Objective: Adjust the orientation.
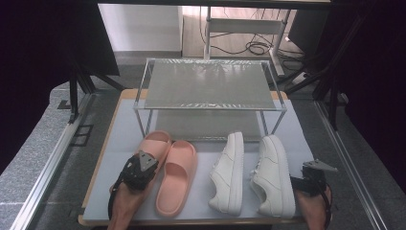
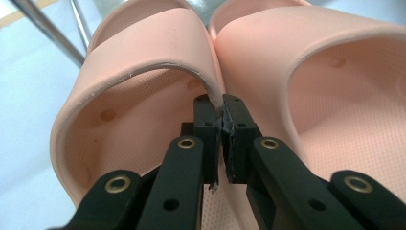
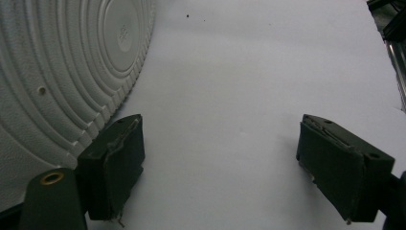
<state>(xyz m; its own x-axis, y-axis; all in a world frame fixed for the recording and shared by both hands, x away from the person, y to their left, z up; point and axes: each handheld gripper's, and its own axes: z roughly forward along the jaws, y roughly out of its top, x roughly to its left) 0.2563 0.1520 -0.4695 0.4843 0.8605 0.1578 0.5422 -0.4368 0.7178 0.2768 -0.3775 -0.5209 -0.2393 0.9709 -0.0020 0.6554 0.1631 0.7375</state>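
Two pink slides lie side by side on the white mat. My left gripper [image 1: 143,163] is over the heel of the left pink slide [image 1: 158,141]. In the left gripper view that gripper [image 2: 223,112] is shut on the inner edge of the left slide's strap [image 2: 143,62], with the right pink slide [image 2: 311,52] touching beside it. Two white sneakers lie to the right: one [image 1: 229,175] near the middle, the other [image 1: 274,175] tipped on its side. My right gripper [image 1: 311,178] stands open just right of that sneaker; its ribbed sole [image 3: 62,62] is left of the gripper [image 3: 220,143], with bare mat between the fingers.
A two-shelf metal rack [image 1: 210,108] stands at the back of the table, both shelves bare. The white mat [image 1: 124,129] covers the tabletop, whose wooden front edge [image 1: 191,221] runs just below the shoes. Dark frame rails flank both sides.
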